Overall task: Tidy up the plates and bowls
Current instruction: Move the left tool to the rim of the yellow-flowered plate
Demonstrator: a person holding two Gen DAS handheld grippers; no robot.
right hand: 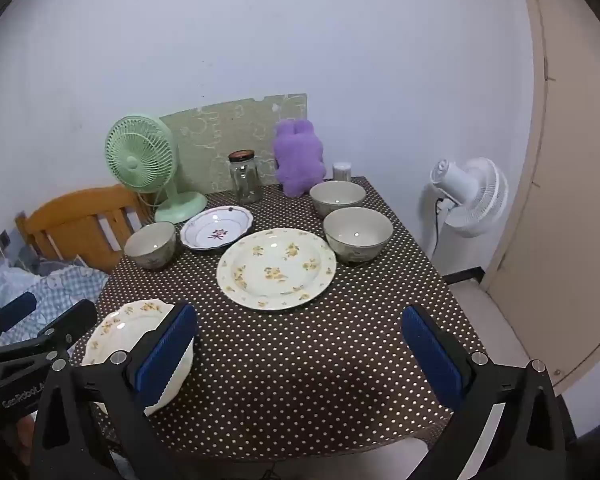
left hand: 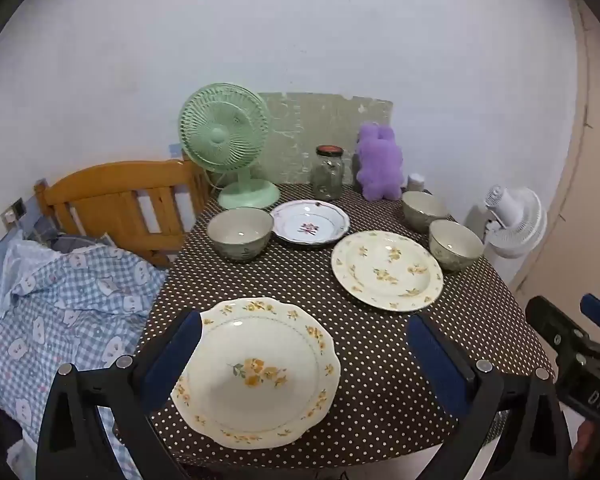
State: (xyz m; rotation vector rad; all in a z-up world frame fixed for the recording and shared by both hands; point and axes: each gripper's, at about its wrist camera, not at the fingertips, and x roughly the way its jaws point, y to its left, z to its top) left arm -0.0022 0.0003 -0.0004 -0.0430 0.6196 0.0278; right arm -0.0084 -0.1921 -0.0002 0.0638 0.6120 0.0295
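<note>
Three plates and three bowls sit on a brown polka-dot table [left hand: 380, 368]. A scalloped cream plate with yellow flowers [left hand: 256, 368] lies at the near left, below and between the wide fingers of my open left gripper [left hand: 304, 348]. A round yellow-flowered plate [left hand: 386, 270] lies mid-table, a white plate with a red flower [left hand: 310, 222] behind it. One grey-green bowl [left hand: 240, 236] stands at the left, two more [left hand: 424, 208] [left hand: 454, 244] at the right. My right gripper [right hand: 300, 344] hangs open over bare cloth near the front edge, nothing between its fingers.
At the back stand a green desk fan [left hand: 228, 140], a glass jar [left hand: 329, 172], a purple plush toy [left hand: 380, 164] and a small white container [right hand: 342, 171]. A bed with checked bedding [left hand: 60, 308] and a wooden headboard is on the left. A white floor fan [right hand: 468, 196] stands right.
</note>
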